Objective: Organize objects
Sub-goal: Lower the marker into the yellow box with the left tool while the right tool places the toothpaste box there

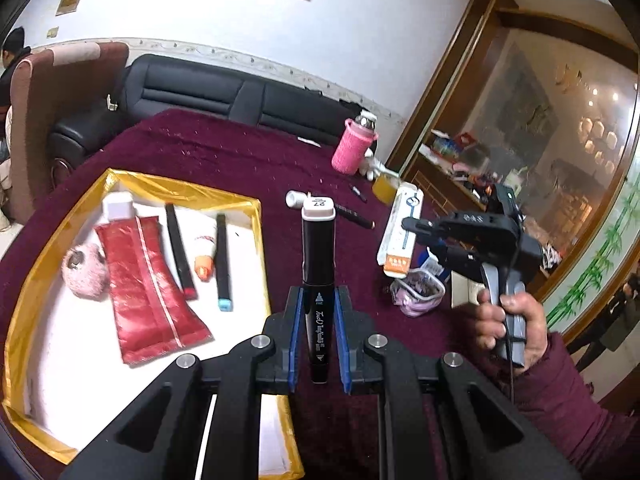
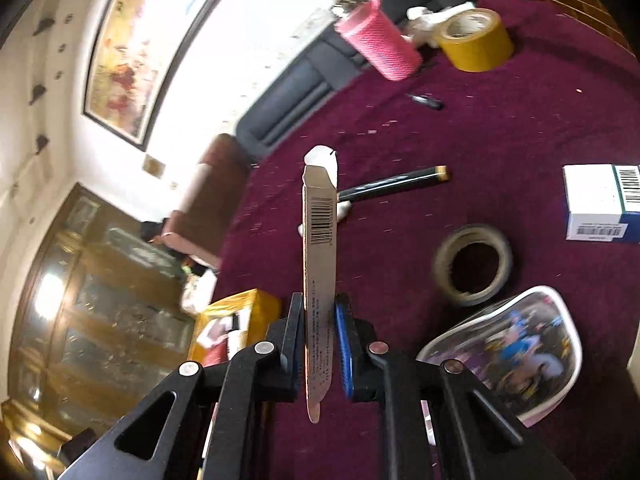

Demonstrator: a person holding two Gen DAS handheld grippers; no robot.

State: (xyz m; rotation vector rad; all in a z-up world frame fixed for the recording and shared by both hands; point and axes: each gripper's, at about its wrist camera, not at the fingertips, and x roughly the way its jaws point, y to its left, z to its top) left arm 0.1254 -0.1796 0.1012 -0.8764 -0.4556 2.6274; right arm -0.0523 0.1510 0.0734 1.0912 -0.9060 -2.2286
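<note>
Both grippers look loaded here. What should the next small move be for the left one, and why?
Probably carry the black marker, clamped in the left gripper, sideways over the gold-edged tray and lay it beside the two markers already lying there. It is held clear above the tablecloth, the tray has bare white floor, and the right gripper is occupied with a flat package.

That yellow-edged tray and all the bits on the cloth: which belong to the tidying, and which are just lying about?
Part of the job:
tray
black marker in left tool
flat pack in right tool

Lying about:
pink bottle
yellow tape
</note>
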